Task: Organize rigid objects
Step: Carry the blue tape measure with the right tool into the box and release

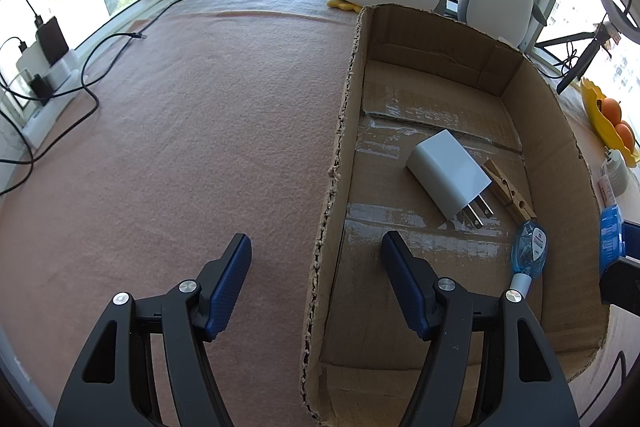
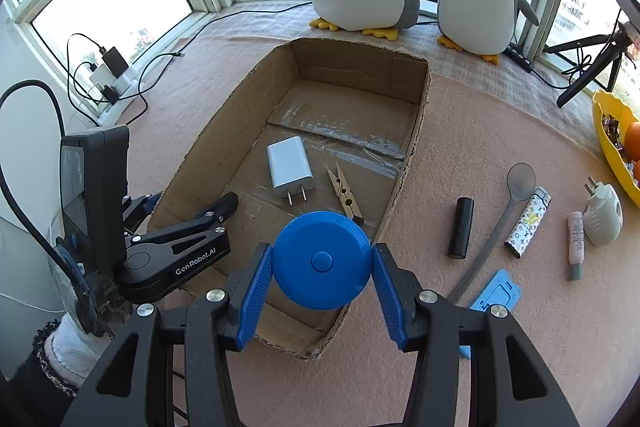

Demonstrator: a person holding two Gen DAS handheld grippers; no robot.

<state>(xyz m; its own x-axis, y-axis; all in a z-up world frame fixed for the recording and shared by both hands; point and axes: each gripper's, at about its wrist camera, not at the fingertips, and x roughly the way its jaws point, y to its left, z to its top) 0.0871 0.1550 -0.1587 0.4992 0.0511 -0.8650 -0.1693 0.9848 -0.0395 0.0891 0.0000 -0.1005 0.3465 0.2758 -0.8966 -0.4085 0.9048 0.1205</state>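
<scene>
Between the blue pads of my right gripper (image 2: 322, 255) sits the round blue disc (image 2: 322, 261), a flat case with a centre button, perhaps a tape measure. The jaws are clamped on its rim from both sides, so it hangs face-up above the near end of the cardboard box (image 2: 360, 67), which I judge is where it is meant to be let go. Inside the box lie a white charger (image 2: 289, 163), prongs toward me, and a wooden clothespin (image 2: 344, 191) just beside it; the left wrist view also shows a clear blue dispenser (image 1: 528, 247) against the wall on the clothespin's side, with a small red-marked label too fine to read. My left gripper (image 1: 316, 239) stands released, one finger inside the box and one outside, straddling the torn side wall without pressing on it. I take that as a ready brace to keep the light box from sliding. Out on the pink cloth, to the right of the box, wait a black cylinder (image 2: 462, 227), a grey spoon (image 2: 516, 183), a patterned lighter (image 2: 528, 223), a small tube (image 2: 575, 243) and a white plug-in device (image 2: 602, 215), laid apart so each can be picked singly. The only legible writing is "GenRobot.AI" on the left gripper's arm; the lighter's monograms and the tube's print are too small to make out.
</scene>
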